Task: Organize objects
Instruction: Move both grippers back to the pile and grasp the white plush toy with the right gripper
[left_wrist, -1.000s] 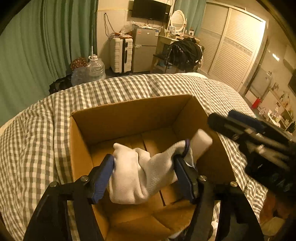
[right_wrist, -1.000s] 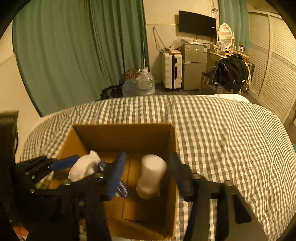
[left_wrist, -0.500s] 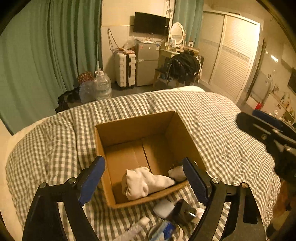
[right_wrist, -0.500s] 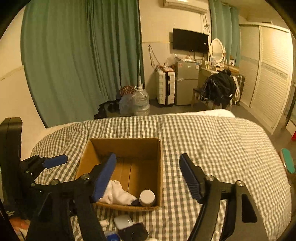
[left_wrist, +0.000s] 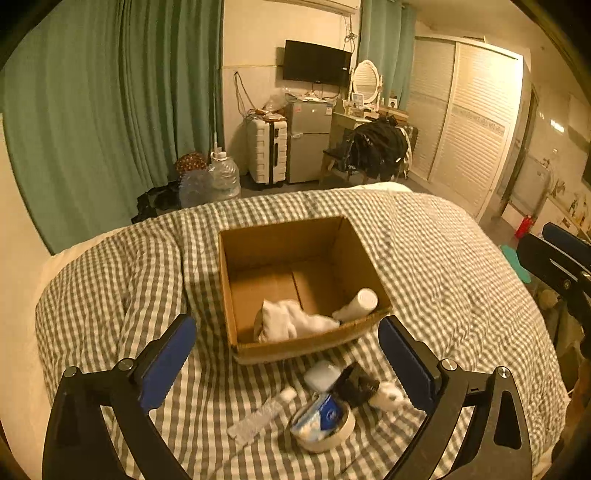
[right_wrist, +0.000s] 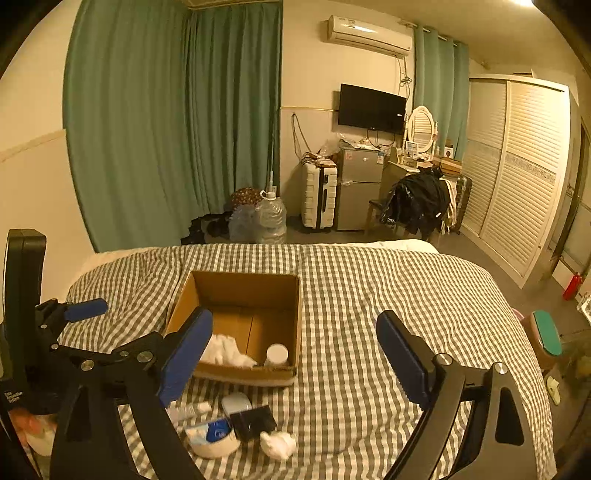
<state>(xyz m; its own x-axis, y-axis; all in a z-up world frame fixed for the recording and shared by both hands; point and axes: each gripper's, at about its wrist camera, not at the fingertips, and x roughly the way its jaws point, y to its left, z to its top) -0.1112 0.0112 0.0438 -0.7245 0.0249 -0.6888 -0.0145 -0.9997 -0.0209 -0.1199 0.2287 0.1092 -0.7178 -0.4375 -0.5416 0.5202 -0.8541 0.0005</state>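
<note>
Both grippers, L (left_wrist: 286, 354) & R (right_wrist: 295, 354), jaws released; box (left_wrist: 280, 236) unlabelled; writing unreadable.

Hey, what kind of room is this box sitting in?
Most likely a bedroom or small studio flat. The box sits on a bed with a checked cover, and beyond it are a louvred wardrobe, a wall TV and a vanity mirror.

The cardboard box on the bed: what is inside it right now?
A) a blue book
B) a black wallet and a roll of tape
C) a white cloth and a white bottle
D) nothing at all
C: the cardboard box holds a crumpled white cloth and a white bottle near its front wall.
</note>
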